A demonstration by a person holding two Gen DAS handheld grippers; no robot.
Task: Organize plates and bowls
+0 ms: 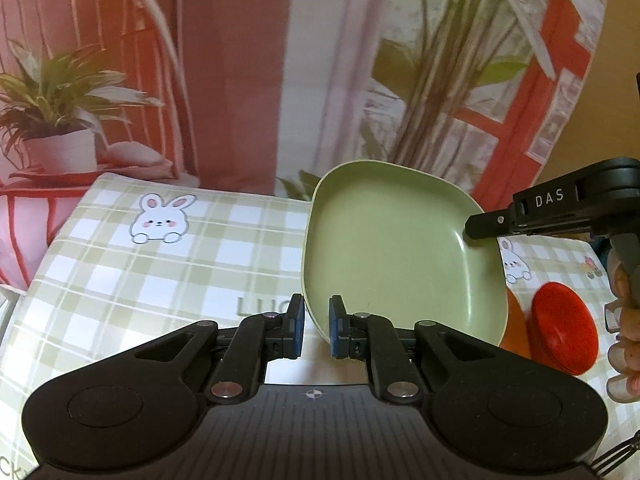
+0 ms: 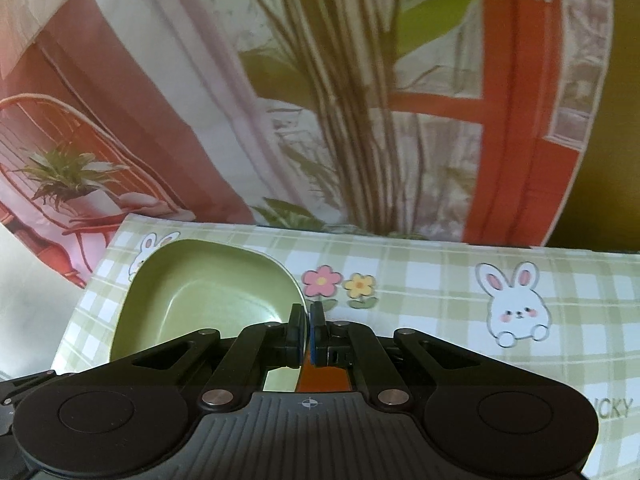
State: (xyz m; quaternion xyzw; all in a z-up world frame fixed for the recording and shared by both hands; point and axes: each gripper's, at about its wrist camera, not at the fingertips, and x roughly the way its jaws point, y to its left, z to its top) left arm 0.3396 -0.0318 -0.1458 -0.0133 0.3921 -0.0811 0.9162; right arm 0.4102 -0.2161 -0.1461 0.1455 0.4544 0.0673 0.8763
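Observation:
A green square plate [image 1: 384, 248] is held tilted above the checked tablecloth; it also shows in the right wrist view [image 2: 208, 288]. My right gripper [image 2: 307, 334] is shut on the plate's right rim; its fingers [image 1: 486, 226] show at that rim in the left wrist view. My left gripper [image 1: 316, 328] is open, its jaws straddling the plate's near-left rim without pinching it. An orange dish [image 1: 514, 338] sits under the plate's right side, and a red bowl [image 1: 564, 334] stands beside it.
The table wears a green checked cloth with rabbits [image 1: 160, 220] and flowers [image 2: 340, 284]. A printed backdrop [image 1: 240, 60] hangs right behind the table's far edge. A hand [image 1: 624, 320] holds the right gripper at the right.

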